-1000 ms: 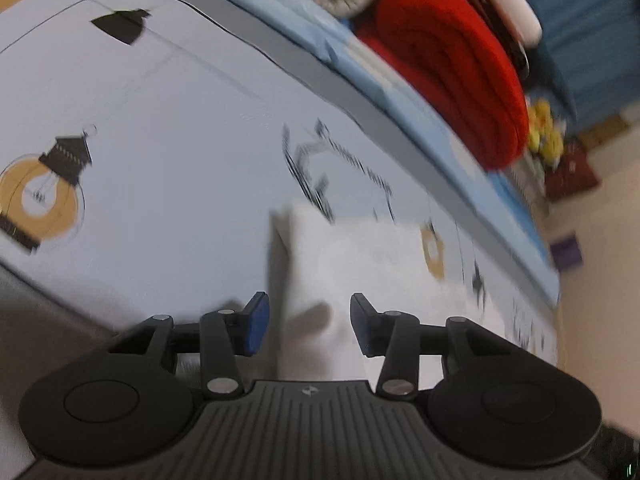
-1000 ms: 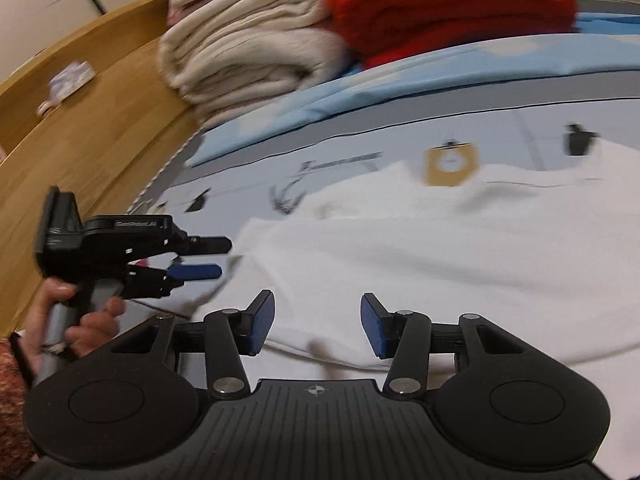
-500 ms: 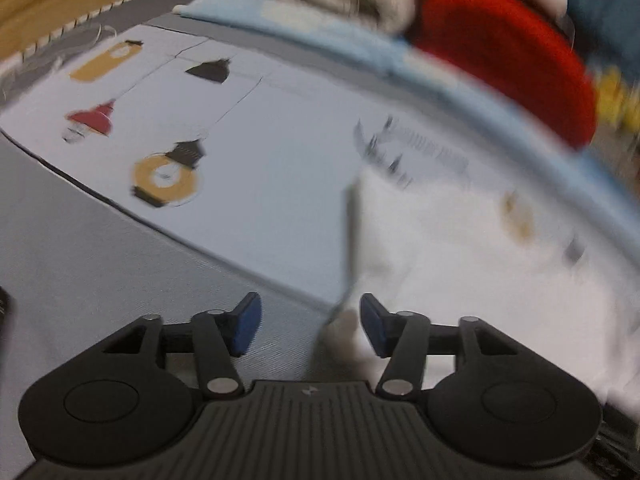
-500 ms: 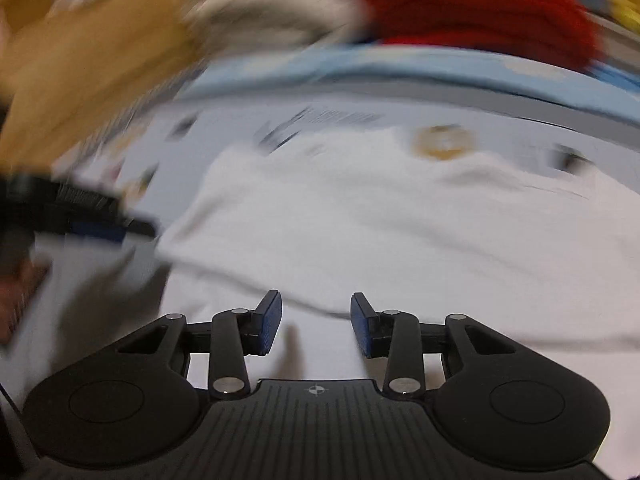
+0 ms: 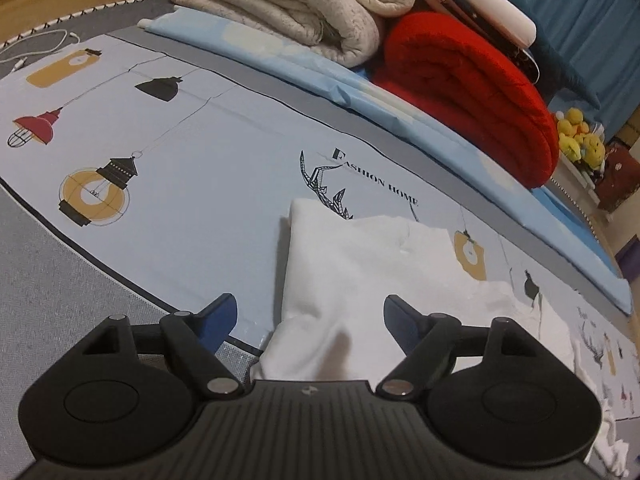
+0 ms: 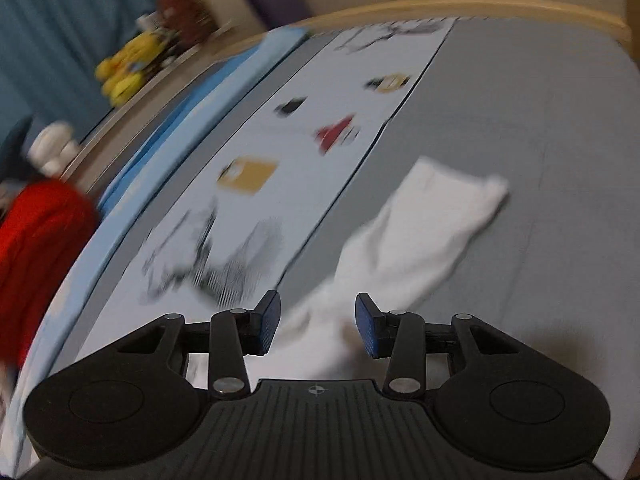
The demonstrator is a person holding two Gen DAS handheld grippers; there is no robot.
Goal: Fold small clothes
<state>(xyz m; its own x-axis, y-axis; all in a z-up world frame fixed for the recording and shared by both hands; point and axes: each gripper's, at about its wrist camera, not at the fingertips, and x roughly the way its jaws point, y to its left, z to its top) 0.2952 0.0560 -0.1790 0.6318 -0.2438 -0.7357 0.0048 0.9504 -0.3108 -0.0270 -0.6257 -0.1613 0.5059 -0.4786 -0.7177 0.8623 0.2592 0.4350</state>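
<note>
White shirt (image 5: pixel 360 276) cloth lies on the bed, right in front of the left gripper (image 5: pixel 310 322). Its two blue fingers (image 5: pixel 218 320) stand far apart. They have just been opening, and the cloth sits in the gap between them, but neither finger presses on it. So this gripper holds nothing.

The right gripper (image 6: pixel 318 328) looks at another part of the shirt, a long bit like a sleeve (image 6: pixel 432 220) that sticks out over the grey mattress (image 6: pixel 560 160). Its fingers are partly apart. White cloth shows in the gap, but the picture is blurry and the fingers do not seem to squeeze it.

Past the left gripper, the near side of the shirt has a straight, neat edge, as if that side is already turned in. The sleeve on the other side is not folded yet. I think the job is only partly done. That sleeve needs folding in, and then the whole shirt needs folding smaller.

Under the shirt is a pale sheet with lamp pictures (image 5: pixel 160 152). Farther back sit a red blanket (image 5: pixel 472 92) and a cream blanket (image 5: pixel 296 4).
</note>
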